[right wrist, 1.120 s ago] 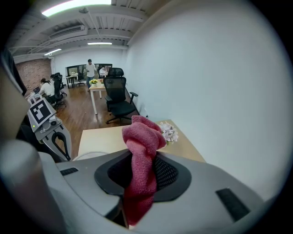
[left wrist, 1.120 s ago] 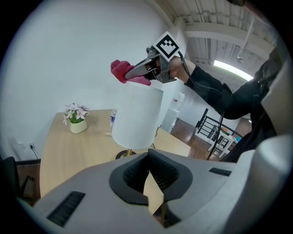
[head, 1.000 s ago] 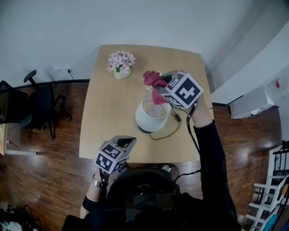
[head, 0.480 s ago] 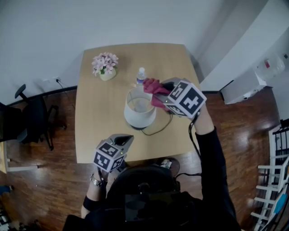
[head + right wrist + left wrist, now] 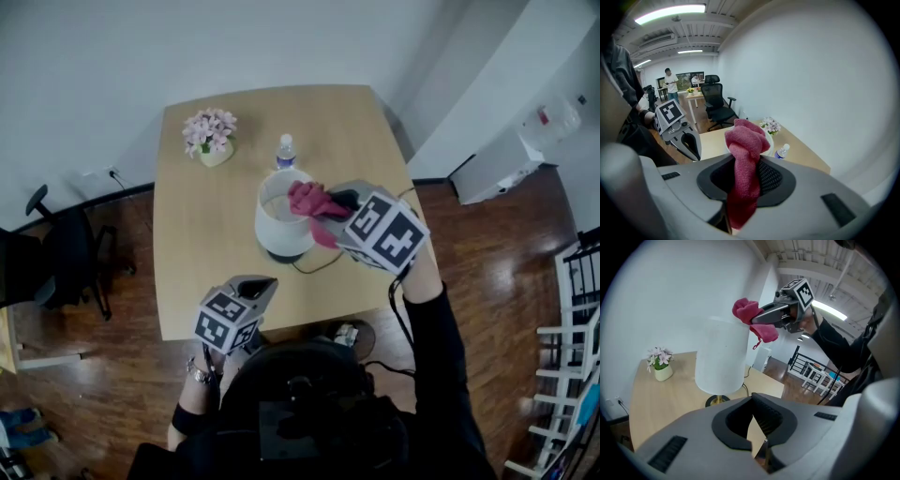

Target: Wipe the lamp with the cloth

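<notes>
The lamp (image 5: 274,232) with its white shade stands mid-table; the left gripper view shows the lamp shade (image 5: 719,357) and its round base (image 5: 716,401). A pink cloth (image 5: 307,201) rests against the shade's upper right rim. My right gripper (image 5: 336,201) is shut on it, and the right gripper view shows the cloth (image 5: 744,154) bunched between the jaws of the right gripper (image 5: 746,185). My left gripper (image 5: 262,285) hangs shut and empty over the table's near edge, apart from the lamp; the left gripper's (image 5: 754,423) jaws meet with nothing between them.
A pot of pink flowers (image 5: 209,133) stands at the table's far left, a small water bottle (image 5: 285,152) just behind the lamp. The lamp's black cord (image 5: 319,264) trails right across the tabletop (image 5: 197,244). An office chair (image 5: 56,253) stands left of the table.
My right gripper has carried the cloth from beyond the lamp's far right side toward me onto the shade's right rim. The left gripper has barely moved. The head view has shifted.
</notes>
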`<state>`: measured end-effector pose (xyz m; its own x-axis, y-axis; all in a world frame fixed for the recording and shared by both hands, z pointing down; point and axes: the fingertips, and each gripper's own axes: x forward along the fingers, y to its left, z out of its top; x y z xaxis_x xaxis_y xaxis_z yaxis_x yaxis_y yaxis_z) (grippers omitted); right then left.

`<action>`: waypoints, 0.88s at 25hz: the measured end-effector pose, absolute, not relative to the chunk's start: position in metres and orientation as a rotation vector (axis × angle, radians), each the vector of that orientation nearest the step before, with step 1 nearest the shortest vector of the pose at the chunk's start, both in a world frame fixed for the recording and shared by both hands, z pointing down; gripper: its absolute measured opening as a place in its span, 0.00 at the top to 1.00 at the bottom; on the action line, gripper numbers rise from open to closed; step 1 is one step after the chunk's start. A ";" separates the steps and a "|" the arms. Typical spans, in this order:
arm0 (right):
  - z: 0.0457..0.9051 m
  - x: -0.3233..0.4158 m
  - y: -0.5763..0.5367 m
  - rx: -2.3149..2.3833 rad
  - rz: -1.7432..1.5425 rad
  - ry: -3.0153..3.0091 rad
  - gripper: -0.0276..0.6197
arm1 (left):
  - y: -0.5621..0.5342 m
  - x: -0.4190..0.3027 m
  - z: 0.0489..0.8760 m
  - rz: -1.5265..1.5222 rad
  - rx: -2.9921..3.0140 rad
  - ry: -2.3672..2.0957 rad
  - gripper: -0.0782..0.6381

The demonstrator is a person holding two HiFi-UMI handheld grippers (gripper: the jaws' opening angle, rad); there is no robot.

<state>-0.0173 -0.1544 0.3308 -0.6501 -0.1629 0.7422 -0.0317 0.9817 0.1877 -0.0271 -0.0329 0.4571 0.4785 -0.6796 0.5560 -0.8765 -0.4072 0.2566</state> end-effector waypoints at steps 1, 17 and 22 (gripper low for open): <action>0.331 -0.020 -0.148 0.125 -0.201 -2.276 0.80 | -0.032 -0.028 0.457 0.502 2.212 -1.282 0.89; 0.311 -0.136 -0.119 -0.004 -0.356 -2.326 0.79 | -0.007 -0.067 0.461 0.481 2.162 -1.332 0.89; 0.319 -0.157 -0.151 0.031 -0.438 -2.251 0.79 | 0.000 -0.076 0.465 0.464 2.120 -1.372 0.89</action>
